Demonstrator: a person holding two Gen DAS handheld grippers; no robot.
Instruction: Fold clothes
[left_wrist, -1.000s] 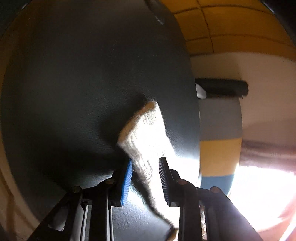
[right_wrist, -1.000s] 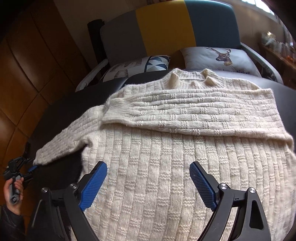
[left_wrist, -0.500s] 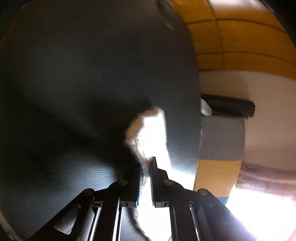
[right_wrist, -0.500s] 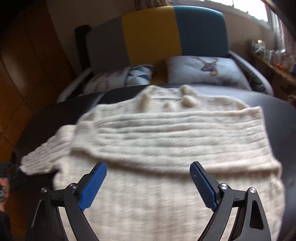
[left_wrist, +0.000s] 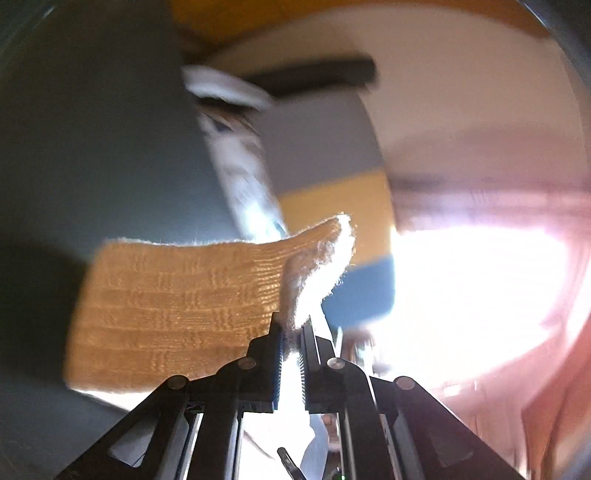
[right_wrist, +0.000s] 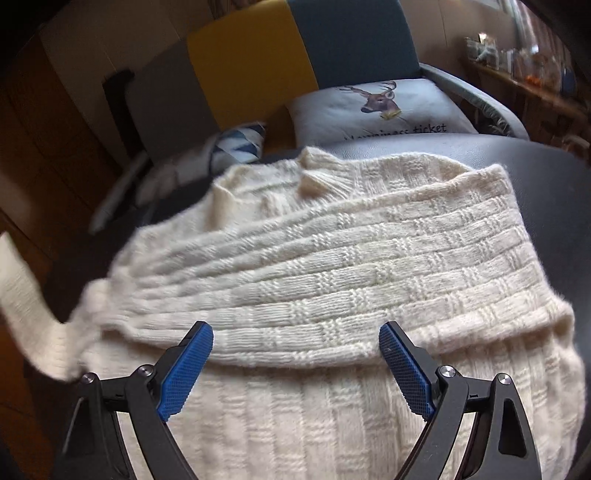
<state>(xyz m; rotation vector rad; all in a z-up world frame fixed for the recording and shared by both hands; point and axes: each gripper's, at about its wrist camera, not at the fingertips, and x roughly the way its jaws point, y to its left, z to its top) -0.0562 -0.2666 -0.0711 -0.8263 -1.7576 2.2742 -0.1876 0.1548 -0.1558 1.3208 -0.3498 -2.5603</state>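
A cream knitted sweater (right_wrist: 332, 266) lies spread on a dark leather surface (right_wrist: 554, 192), with one sleeve folded across its chest. Its other sleeve (right_wrist: 26, 295) rises off the surface at the far left, blurred. In the left wrist view that sleeve's cuff (left_wrist: 177, 302) hangs backlit and orange, with my left gripper (left_wrist: 291, 343) shut on its edge. My right gripper (right_wrist: 295, 354) hovers open over the sweater's lower body, nothing between its blue pads.
Behind the surface stands a sofa with a grey, yellow and blue back (right_wrist: 258, 66), a deer-print cushion (right_wrist: 380, 110) and a patterned cushion (right_wrist: 236, 144). A bright window (left_wrist: 472, 288) glares in the left wrist view. Cluttered shelves (right_wrist: 517, 55) sit at far right.
My left gripper closed on the sleeve cuff and lifted it off the dark surface, swinging toward the sofa. My right gripper stayed open and shifted forward over the sweater.
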